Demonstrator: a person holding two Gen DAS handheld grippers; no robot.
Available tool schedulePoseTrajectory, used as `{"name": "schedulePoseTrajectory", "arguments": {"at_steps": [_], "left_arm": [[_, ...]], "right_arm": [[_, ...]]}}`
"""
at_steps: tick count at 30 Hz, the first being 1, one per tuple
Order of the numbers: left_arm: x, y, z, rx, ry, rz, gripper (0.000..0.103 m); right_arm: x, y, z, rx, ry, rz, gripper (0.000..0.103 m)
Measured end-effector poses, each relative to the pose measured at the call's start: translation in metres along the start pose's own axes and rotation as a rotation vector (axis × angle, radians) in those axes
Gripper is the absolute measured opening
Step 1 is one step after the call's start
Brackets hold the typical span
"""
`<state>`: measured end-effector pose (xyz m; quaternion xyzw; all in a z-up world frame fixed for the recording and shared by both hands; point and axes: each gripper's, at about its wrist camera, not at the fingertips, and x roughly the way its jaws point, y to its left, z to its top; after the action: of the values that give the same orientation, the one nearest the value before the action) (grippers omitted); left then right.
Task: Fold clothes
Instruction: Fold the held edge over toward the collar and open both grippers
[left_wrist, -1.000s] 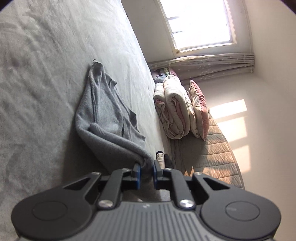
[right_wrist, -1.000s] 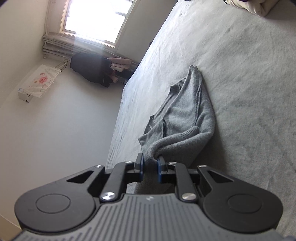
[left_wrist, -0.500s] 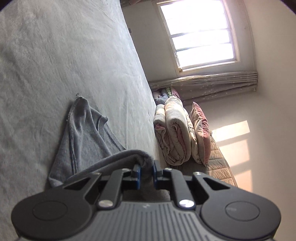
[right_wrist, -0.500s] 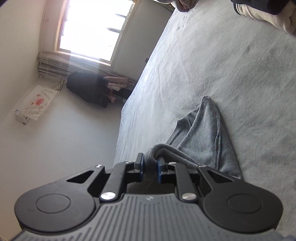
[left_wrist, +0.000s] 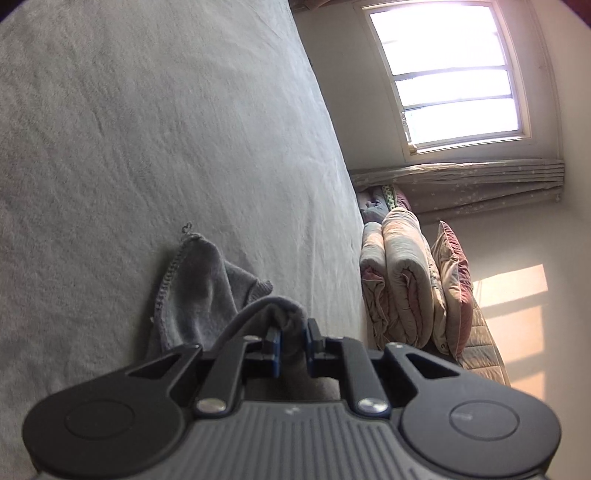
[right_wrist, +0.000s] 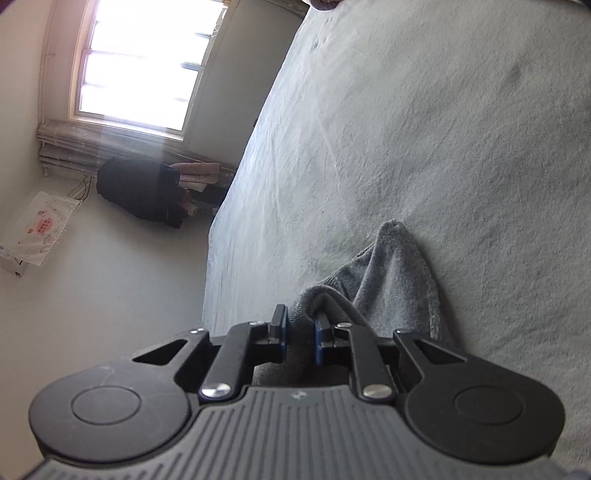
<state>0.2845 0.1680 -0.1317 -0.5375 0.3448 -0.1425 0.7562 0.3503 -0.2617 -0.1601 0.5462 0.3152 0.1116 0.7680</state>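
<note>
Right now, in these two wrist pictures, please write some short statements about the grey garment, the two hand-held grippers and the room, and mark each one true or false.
1. The left hand-held gripper has grey garment cloth between its fingers. True.
2. The right hand-held gripper is wide open and holds nothing. False: grey cloth sits in its narrow gap.
3. The garment lies on a grey bed cover. True.
4. The garment is spread out flat. False: it is bunched, with its near edge lifted.
5. A rolled quilt lies beside the bed. True.
</note>
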Motion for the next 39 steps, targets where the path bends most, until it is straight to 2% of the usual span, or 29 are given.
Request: {"name": "schedulePoseTrajectory", "arguments": {"at_steps": [5, 7, 8, 9, 11, 13, 17, 22, 26, 29, 32, 33, 35, 37, 38, 39], "left_arm": [[0.016, 0.01, 0.008, 0.003, 0.007, 0.045, 0.013], [0.017, 0.01, 0.011, 0.02, 0.015, 0.053, 0.015], [0.015, 0.009, 0.012, 0.039, 0.02, 0.049, 0.021], [0.012, 0.007, 0.011, 0.062, 0.022, 0.042, 0.029], [0.005, 0.001, 0.011, 0.118, 0.021, 0.027, 0.038], [-0.002, -0.007, 0.009, 0.187, 0.001, 0.031, 0.041], [-0.007, -0.03, -0.004, 0.394, -0.05, 0.076, 0.041], [0.013, -0.049, -0.03, 0.601, 0.0, 0.097, 0.04], [0.033, -0.045, -0.037, 0.663, 0.015, 0.143, 0.037], [0.048, -0.04, -0.031, 0.663, -0.026, 0.204, 0.034], [0.048, -0.029, -0.016, 0.643, -0.063, 0.26, 0.02], [0.048, -0.026, -0.011, 0.637, -0.075, 0.278, 0.016], [0.043, -0.03, -0.007, 0.634, -0.077, 0.294, 0.016], [0.035, -0.035, -0.005, 0.635, -0.066, 0.305, 0.02], [0.03, -0.037, -0.005, 0.636, -0.058, 0.31, 0.032], [0.025, -0.039, -0.004, 0.637, -0.049, 0.314, 0.046]], "right_arm": [[0.011, -0.013, 0.002, 0.028, 0.014, -0.042, 0.021], [0.009, -0.011, 0.003, 0.002, 0.026, -0.05, 0.021], [0.007, -0.008, 0.003, -0.021, 0.031, -0.05, 0.024], [0.004, -0.005, 0.003, -0.05, 0.033, -0.049, 0.03], [-0.006, 0.003, 0.002, -0.107, 0.016, -0.048, 0.044], [-0.016, 0.008, -0.002, -0.158, -0.01, -0.042, 0.047], [-0.021, 0.025, -0.018, -0.33, -0.057, -0.08, 0.047], [0.012, 0.052, -0.056, -0.623, -0.022, -0.161, 0.047], [0.039, 0.059, -0.079, -0.807, 0.015, -0.228, 0.046], [0.047, 0.055, -0.073, -0.866, -0.016, -0.291, 0.046], [0.056, 0.05, -0.067, -0.925, -0.048, -0.354, 0.04], [0.057, 0.048, -0.063, -0.929, -0.057, -0.372, 0.038], [0.054, 0.044, -0.049, -0.89, -0.068, -0.387, 0.037], [0.046, 0.041, -0.042, -0.849, -0.061, -0.385, 0.036], [0.041, 0.039, -0.039, -0.828, -0.053, -0.382, 0.042], [0.037, 0.037, -0.037, -0.808, -0.046, -0.379, 0.044]]}}
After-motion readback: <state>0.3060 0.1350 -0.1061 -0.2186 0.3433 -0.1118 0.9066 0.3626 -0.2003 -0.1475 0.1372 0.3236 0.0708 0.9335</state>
